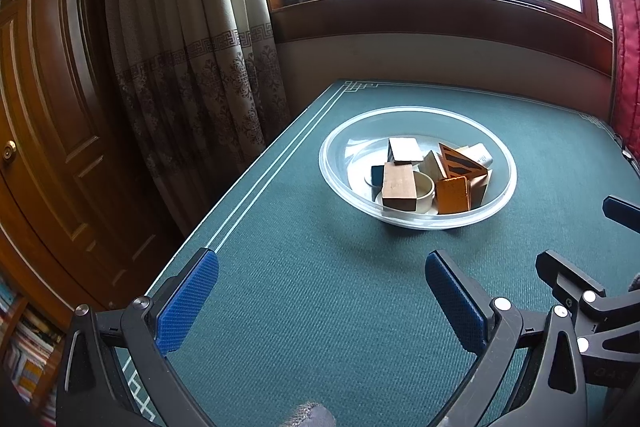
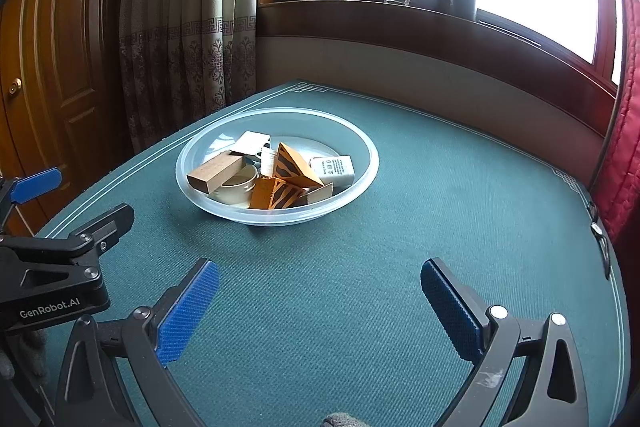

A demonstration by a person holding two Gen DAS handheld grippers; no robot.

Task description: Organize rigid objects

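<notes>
With their blue pads spread wide apart and nothing between them, the fingers (image 1: 188,301) of the left gripper (image 1: 320,303) hover low over the green counter (image 1: 320,347) at the bottom of the left wrist view, touching nothing. The right gripper (image 2: 318,311) shows the same pose in its own view: fingers (image 2: 450,311) fully parted, empty, held above bare counter at the lower edge of the frame. Both tools point toward the upper centre of their frames, side by side; part of the right gripper juts in at the lower right of the left view, and the left gripper's black body sits at the lower left of the right view.

Beyond the fingers, near the centre of each frame, a clear bowl (image 2: 362,183) stands on the counter, well apart from both grippers. Inside it lie a wooden block (image 2: 216,173) propped on a cream round dish (image 2: 240,187), orange striped boxes (image 2: 294,167), a white box with print (image 2: 334,169) and a white card (image 2: 250,143). A patterned curtain (image 2: 180,39) and a window sill (image 2: 400,15) fill the upper parts.
</notes>
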